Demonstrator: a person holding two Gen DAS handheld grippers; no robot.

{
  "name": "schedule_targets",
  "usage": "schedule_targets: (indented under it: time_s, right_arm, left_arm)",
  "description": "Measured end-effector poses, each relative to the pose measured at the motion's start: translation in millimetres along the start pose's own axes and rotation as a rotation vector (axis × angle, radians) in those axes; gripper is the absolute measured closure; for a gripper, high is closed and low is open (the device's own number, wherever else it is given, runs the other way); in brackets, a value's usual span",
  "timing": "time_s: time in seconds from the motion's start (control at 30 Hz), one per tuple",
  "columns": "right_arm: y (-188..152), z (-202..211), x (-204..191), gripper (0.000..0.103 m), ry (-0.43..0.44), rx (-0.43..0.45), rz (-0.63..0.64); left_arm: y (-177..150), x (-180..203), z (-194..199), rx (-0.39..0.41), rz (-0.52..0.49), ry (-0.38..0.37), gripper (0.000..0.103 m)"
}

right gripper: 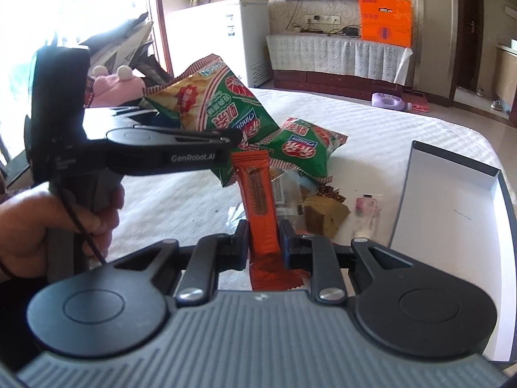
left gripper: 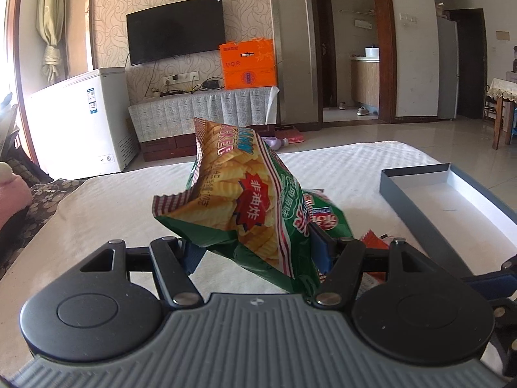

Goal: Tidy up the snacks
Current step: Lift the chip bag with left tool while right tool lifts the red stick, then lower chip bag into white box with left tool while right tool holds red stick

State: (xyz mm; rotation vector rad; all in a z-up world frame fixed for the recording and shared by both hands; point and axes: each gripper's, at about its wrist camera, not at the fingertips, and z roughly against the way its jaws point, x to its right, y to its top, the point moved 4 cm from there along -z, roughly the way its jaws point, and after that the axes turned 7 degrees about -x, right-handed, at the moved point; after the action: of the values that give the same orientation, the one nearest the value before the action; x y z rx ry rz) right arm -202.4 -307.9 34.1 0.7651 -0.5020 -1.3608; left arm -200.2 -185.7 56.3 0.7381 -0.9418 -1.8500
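While the left gripper clamps a green chip bag at about half its spread and holds it clear of the white-covered table, the right gripper is pinched nearly closed on an orange snack bar standing upright between its fingers. A second green bag and small wrapped snacks lie heaped mid-table. Right of them, a grey box sits open.
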Motion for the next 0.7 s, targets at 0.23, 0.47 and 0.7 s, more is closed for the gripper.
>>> schedule_targets:
  time_s: [0.23,0.47,0.7]
  right_arm:
    - [-1,11,17,0.080,-0.028,0.030,-0.050]
    - [-3,23,41,0.080,-0.077,0.061,-0.115]
    - [-8,31,65,0.080,-0.126,0.073,-0.179]
  left_arm:
    - [6,34,0,0.009,-0.020,-0.044,0.033]
    - [16,73,-9,0.009,-0.027,-0.113,0.033]
    - [25,106,-19,0.016,-0.039,-0.174,0.033]
